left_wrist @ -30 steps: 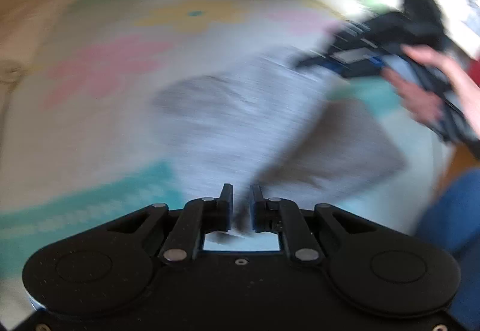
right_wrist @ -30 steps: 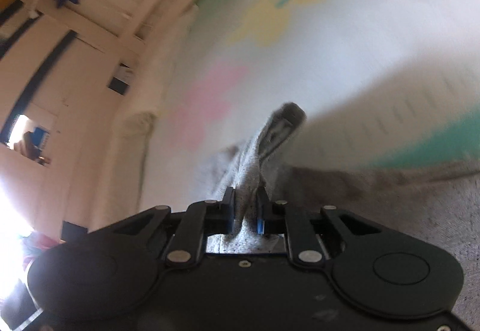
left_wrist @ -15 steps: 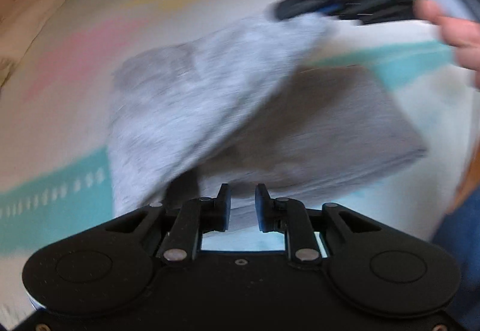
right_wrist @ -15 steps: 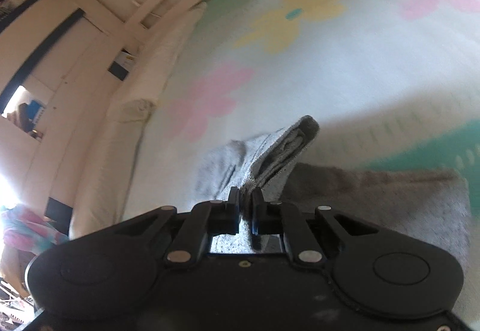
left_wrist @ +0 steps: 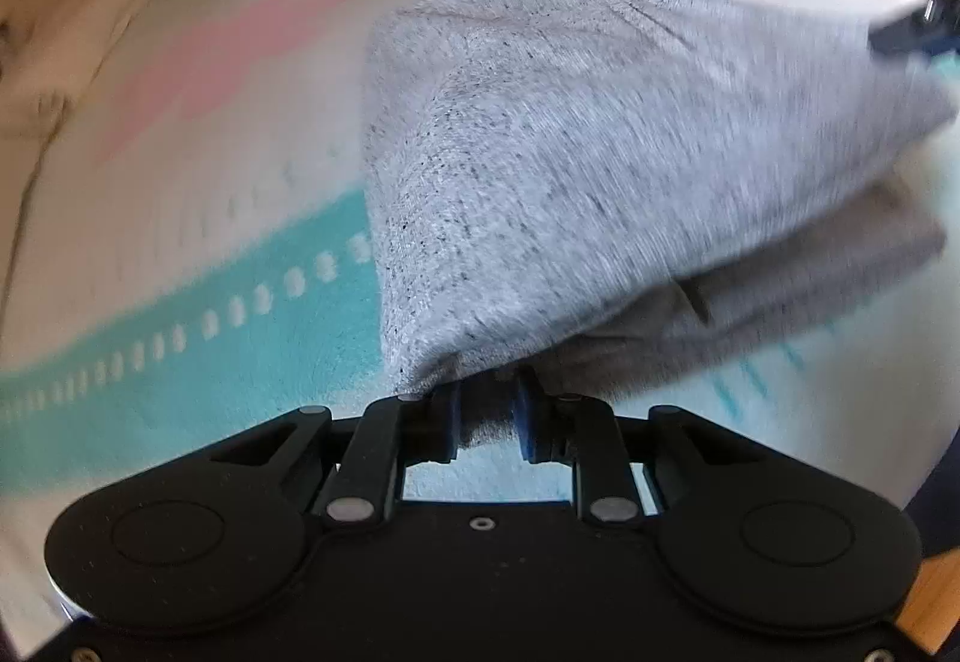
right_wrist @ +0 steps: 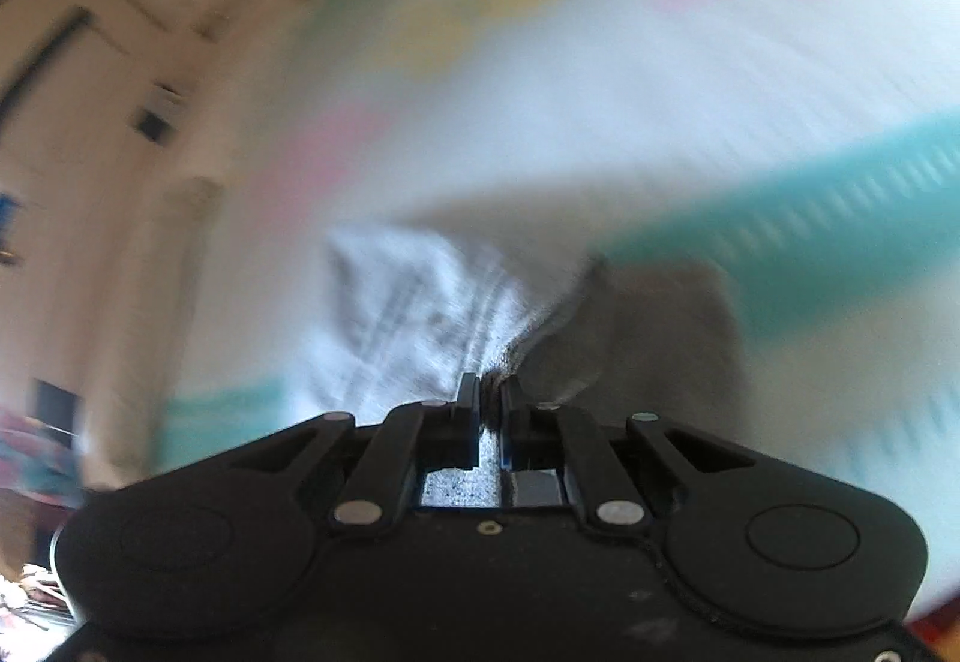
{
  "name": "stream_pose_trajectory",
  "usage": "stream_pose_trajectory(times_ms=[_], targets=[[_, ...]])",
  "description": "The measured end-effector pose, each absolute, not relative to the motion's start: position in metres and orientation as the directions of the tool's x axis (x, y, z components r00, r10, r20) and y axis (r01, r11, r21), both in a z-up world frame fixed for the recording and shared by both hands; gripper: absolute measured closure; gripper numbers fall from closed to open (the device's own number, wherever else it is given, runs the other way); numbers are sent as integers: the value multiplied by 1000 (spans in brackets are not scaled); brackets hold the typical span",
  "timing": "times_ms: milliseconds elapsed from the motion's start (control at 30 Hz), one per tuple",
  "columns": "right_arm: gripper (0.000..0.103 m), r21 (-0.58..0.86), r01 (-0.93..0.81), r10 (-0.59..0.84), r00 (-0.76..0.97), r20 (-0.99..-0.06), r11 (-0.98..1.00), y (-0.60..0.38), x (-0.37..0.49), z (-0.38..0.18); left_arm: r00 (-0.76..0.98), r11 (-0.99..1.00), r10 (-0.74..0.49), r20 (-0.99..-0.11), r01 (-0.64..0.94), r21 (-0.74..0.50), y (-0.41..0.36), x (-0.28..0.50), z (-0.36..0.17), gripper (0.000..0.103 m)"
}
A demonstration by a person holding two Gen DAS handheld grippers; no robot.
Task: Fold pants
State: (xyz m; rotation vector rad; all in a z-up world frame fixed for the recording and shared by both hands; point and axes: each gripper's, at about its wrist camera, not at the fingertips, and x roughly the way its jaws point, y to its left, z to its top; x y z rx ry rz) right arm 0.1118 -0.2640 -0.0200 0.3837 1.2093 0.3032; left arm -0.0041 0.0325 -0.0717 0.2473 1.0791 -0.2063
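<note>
Since the earlier frames we note the grey sweatpants point(left_wrist: 600, 152) swung further over the folded lower layer. Our left gripper point(left_wrist: 486, 416) pinches one corner, our right gripper point(right_wrist: 491, 410) clamps the other, holding the fold taut above the patterned bedspread point(left_wrist: 198, 140).

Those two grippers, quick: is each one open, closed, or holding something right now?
Left gripper: closed on a corner of the grey pants.
Right gripper: closed on another part of the grey pants.
</note>
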Motion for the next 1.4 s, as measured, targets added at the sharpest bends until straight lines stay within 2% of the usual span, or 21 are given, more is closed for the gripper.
stream_pose_trajectory(times_ms=[133, 167, 200, 267, 367, 500, 600, 733, 833, 900, 967, 1100, 1167, 1267, 1400], targets=[[95, 406, 93, 389, 156, -908, 909, -277, 113, -73, 466, 917, -21, -885, 362, 169, 23, -12, -72, 72], [88, 397, 98, 381, 146, -913, 913, -279, 114, -78, 464, 910, -22, -886, 377, 175, 22, -13, -74, 72], [85, 399, 109, 379, 164, -911, 911, -283, 116, -77, 460, 906, -24, -887, 386, 175, 23, -14, -73, 72], [70, 435, 146, 396, 232, -888, 889, -293, 118, -70, 446, 912, -35, -894, 380, 154, 26, -14, -71, 72], [62, 541, 192, 456, 354, -816, 819, -311, 123, -63, 438, 912, -42, -898, 383, 144, 31, -12, -73, 72], [61, 546, 194, 477, 310, -822, 815, -309, 136, -86, 423, 897, -47, -905, 416, 147, 32, -15, -74, 72], [61, 556, 187, 507, 253, -824, 810, -303, 141, -111, 383, 897, -86, -920, 431, 96, 34, -19, -72, 72], [60, 654, 153, 616, 234, -752, 741, -291, 147, -126, 330, 887, -151, -932, 462, 20, 45, -27, -66, 72], [56, 677, 126, 643, 228, -731, 725, -278, 155, -139, 346, 879, -191, -919, 478, -3, 53, -33, -52, 72], [58, 692, 95, 662, 225, -715, 715, -272, 157, -139, 369, 886, -215, -904, 463, -22, 59, -31, -39, 72], [84, 679, 39, 657, 221, -721, 733, -262, 159, -126, 401, 903, -235, -886, 427, -46, 69, -24, -26, 72], [86, 512, -215, 555, 304, -774, 832, -228, 156, -67, 484, 946, -258, -836, 302, -117, 91, -1, 7, 72], [86, 476, -277, 549, 342, -763, 834, -217, 148, -40, 514, 953, -268, -815, 264, -146, 95, 11, 18, 72], [86, 465, -306, 555, 375, -743, 830, -212, 140, -8, 532, 963, -244, -811, 228, -140, 89, 33, 23, 72], [86, 385, -271, 466, 386, -796, 882, -230, 131, -1, 528, 951, -289, -799, 257, -174, 64, 54, 16, 72]])
